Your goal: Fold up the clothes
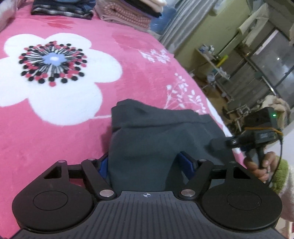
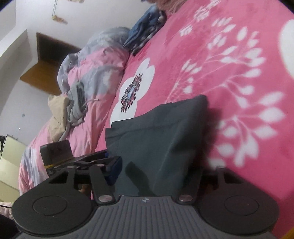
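One dark grey garment [image 1: 156, 139] is in play, folded into a thick bundle and lifted at the bed's near edge. In the left wrist view it fills the lower middle of the frame, long axis running from the bottom up toward the middle, with a bunched folded edge at the top. In the right wrist view [image 2: 158, 139] it's seen as a slab leaning from lower middle up to the right, one corner pointing at the upper right.

Two grippers are counted. The left gripper [image 1: 145, 163] is part-open, with the cloth bulging between the blue pads [image 1: 186, 161]; looks like it's clamped, though the pad contact is mostly hidden by fabric. The right gripper [image 2: 156, 174] is also part-open with the garment filling the gap; a firm pinch can't be told for sure. It's also spotted at the right edge of the left view, held by a hand [image 1: 261, 167] in a green fuzzy cuff.

The pink floral blanket [image 1: 73, 128] is left wide open across the upper left. Two stacks of folded clothes [image 1: 62, 8] are parked at the top edge. The bed edge falls away on the right. A rumpled duvet [image 2: 91, 73] is piled at the left in the right view.
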Available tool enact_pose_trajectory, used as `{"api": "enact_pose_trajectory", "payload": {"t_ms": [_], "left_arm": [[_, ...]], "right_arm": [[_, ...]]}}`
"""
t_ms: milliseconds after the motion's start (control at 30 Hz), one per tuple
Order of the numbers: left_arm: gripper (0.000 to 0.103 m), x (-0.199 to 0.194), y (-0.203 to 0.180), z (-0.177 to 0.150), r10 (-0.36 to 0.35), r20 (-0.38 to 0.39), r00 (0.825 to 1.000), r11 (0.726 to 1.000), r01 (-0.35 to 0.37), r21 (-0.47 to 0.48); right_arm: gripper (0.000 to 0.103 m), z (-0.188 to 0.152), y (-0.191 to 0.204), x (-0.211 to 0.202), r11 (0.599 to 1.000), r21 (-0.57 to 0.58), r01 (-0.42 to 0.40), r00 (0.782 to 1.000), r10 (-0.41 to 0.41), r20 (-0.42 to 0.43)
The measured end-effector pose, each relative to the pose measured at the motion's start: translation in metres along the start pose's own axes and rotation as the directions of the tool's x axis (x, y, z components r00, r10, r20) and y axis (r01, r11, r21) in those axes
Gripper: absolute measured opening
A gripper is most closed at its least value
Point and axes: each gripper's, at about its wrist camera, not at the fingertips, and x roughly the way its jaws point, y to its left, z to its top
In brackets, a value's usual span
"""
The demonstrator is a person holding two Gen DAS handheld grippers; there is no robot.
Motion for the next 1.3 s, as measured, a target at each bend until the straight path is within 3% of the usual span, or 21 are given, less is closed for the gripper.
{"api": "enact_pose_trajectory", "payload": {"t_ms": [133,200,300,367,567,767,1033,1167,1300], "left_arm": [[0.055,0.002,0.001,-0.001,0.0,0.032,0.999,0.999,0.001,-0.034],[0.039,-0.001,-0.002,-0.002,0.005,0.049,0.999,1.0,-0.004,-0.03],[0.022,-0.01,-0.007,-0.002,0.005,0.086,0.996,1.0,-0.004,-0.016],[0.019,-0.016,-0.01,0.001,-0.005,0.11,0.994,1.0,0.007,-0.021],[0.016,-0.04,-0.026,0.018,-0.04,0.197,0.98,0.999,0.04,0.005],[0.015,-0.075,-0.046,0.061,-0.066,0.31,0.949,0.996,0.045,0.075],[0.015,-0.137,-0.073,0.174,-0.067,0.44,0.896,0.975,-0.035,0.22],[0.015,-0.174,-0.079,0.225,-0.076,0.493,0.867,0.97,-0.05,0.238],[0.015,-0.205,-0.077,0.259,-0.084,0.513,0.854,0.975,-0.036,0.218]], "right_arm": [[0.036,0.006,-0.001,0.011,1.0,-0.005,-0.008,1.0,0.008,-0.014],[0.025,0.004,0.001,0.011,1.0,-0.017,-0.008,1.0,0.008,0.001],[0.02,0.0,0.007,0.01,0.999,-0.04,-0.005,1.0,0.006,0.028],[0.018,-0.003,0.015,0.006,0.998,-0.063,0.0,0.999,0.004,0.052],[0.016,-0.002,0.051,-0.014,0.988,-0.152,-0.01,0.991,0.03,0.133],[0.015,0.024,0.108,-0.036,0.956,-0.292,-0.009,0.971,0.078,0.227],[0.015,0.122,0.207,-0.048,0.897,-0.441,0.007,0.936,0.15,0.318],[0.015,0.175,0.265,-0.047,0.876,-0.482,0.037,0.925,0.152,0.347],[0.015,0.21,0.314,-0.039,0.88,-0.473,0.046,0.918,0.149,0.366]]}}
